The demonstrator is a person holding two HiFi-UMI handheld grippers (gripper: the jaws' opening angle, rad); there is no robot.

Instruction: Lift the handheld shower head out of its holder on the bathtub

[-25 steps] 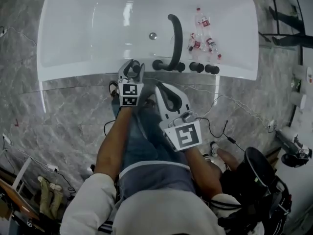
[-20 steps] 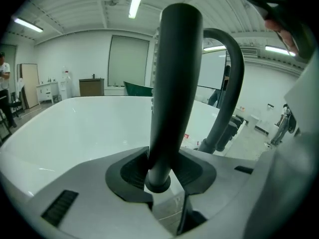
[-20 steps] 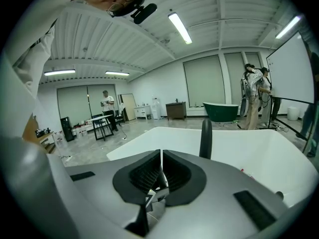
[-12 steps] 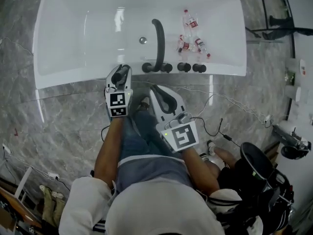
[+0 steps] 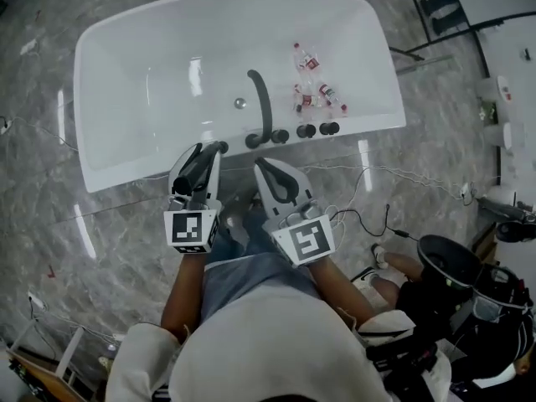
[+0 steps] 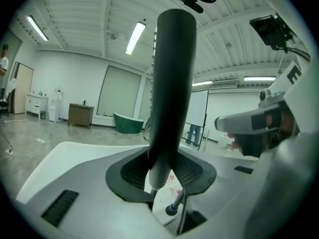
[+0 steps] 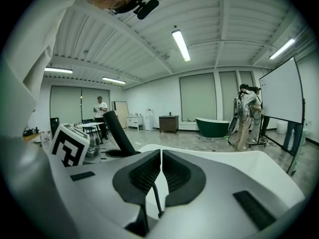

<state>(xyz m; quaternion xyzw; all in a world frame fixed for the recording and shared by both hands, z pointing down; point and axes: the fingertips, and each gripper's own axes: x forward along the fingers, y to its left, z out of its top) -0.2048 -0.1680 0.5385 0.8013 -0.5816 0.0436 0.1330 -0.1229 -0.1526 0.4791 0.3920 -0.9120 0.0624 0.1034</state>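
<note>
My left gripper [image 5: 199,167] hangs in front of the white bathtub [image 5: 151,99], shut on the dark handheld shower head [image 5: 201,164]. In the left gripper view the shower head [image 6: 172,83] stands up as a thick dark cylinder pinched between the pads of that gripper [image 6: 162,171]. It is well clear of the tub rim. My right gripper [image 5: 280,182] floats beside it, shut with nothing between its pads [image 7: 160,166]. The right gripper view catches the shower head [image 7: 117,133] tilted at its left.
A dark curved spout [image 5: 260,107] and round knobs [image 5: 306,130] sit on the tub's near rim. Several small bottles [image 5: 310,82] lie inside the tub. Cables [image 5: 394,174] run over the marble floor, with black equipment [image 5: 452,283] at lower right. People [image 7: 246,116] stand far off.
The left gripper, which was at the tub rim, closed on the shower head and rose with it. The right gripper rose alongside, and both now hang high above the tub.
</note>
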